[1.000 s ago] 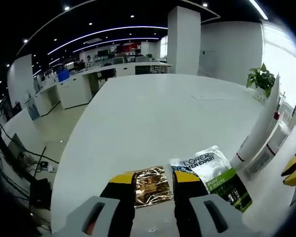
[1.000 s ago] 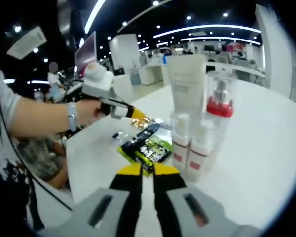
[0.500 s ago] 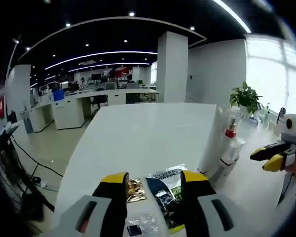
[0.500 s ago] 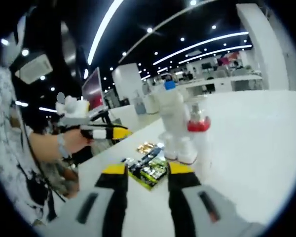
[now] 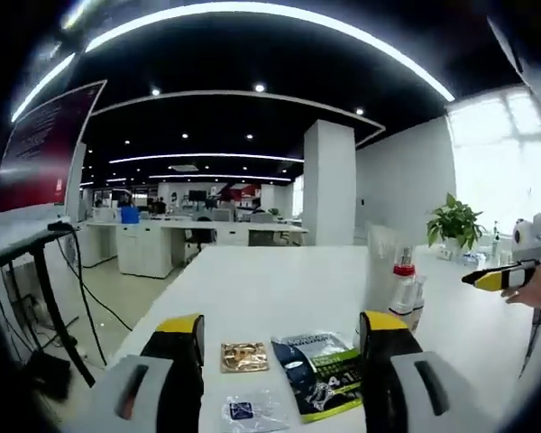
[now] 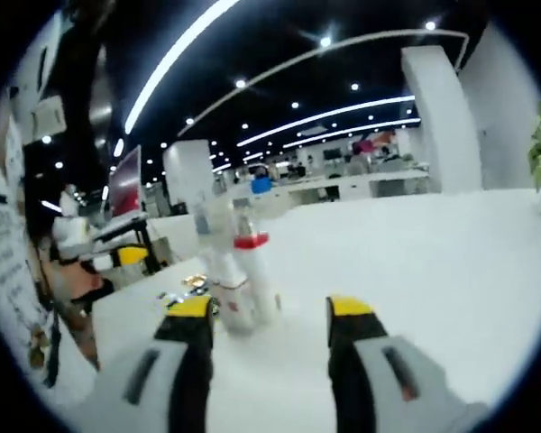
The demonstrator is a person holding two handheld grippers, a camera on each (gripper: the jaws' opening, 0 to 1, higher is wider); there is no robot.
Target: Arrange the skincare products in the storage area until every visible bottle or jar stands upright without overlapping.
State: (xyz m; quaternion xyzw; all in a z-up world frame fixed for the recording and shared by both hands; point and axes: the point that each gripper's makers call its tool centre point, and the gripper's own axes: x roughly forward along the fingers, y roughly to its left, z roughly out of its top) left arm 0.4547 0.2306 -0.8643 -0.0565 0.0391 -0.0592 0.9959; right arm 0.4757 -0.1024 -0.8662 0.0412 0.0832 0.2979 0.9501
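Both hand-held grippers, left [image 5: 279, 347] and right [image 6: 269, 320], hang released, nothing grasped; bottles [image 6: 239, 284] upright on tabletop [image 6: 433, 262], sachets [image 5: 320, 370] flat beside bottles; arranging looks finished, next likely a final check.

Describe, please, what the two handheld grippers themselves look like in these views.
Both grippers share one build: the left gripper and right gripper each have two black jaws capped in yellow, rising from grey housings with dark slots. Seen side-on, the right gripper has a white body.
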